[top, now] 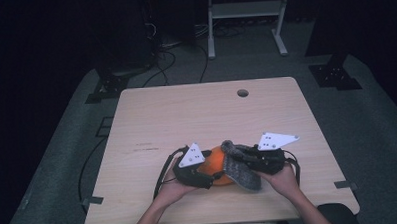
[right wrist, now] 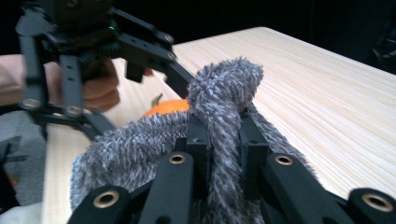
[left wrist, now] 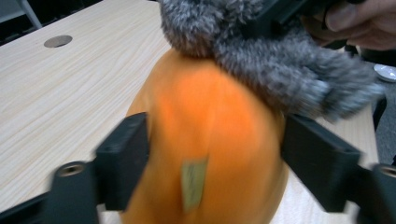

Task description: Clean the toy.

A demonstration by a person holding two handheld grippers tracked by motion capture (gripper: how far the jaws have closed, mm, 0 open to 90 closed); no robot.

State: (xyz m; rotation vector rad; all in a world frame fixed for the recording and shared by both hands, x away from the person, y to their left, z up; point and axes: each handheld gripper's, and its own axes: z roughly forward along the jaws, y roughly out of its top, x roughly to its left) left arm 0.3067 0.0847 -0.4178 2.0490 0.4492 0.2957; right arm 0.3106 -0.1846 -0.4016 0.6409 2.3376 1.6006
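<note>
Pale wood-grain table (top: 151, 118) stretches ahead of both grippers in a dark room. Left gripper (left wrist: 215, 158) straddles the smooth, rounded orange pumpkin (left wrist: 210, 135), its jaws slack and just clear of the skin on either side. Right gripper (right wrist: 223, 154) is clenched on a fold of shaggy grey fabric (right wrist: 224, 93) draped over the pumpkin's top. Judging by this, the covering step is under way; next, the right gripper should draw the fabric further across.

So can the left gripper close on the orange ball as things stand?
Probably yes. The left gripper already has its open jaws either side of the orange ball, with nothing between. The grey fuzzy cloth, pinched by the right gripper, only drapes over the ball's top.
</note>
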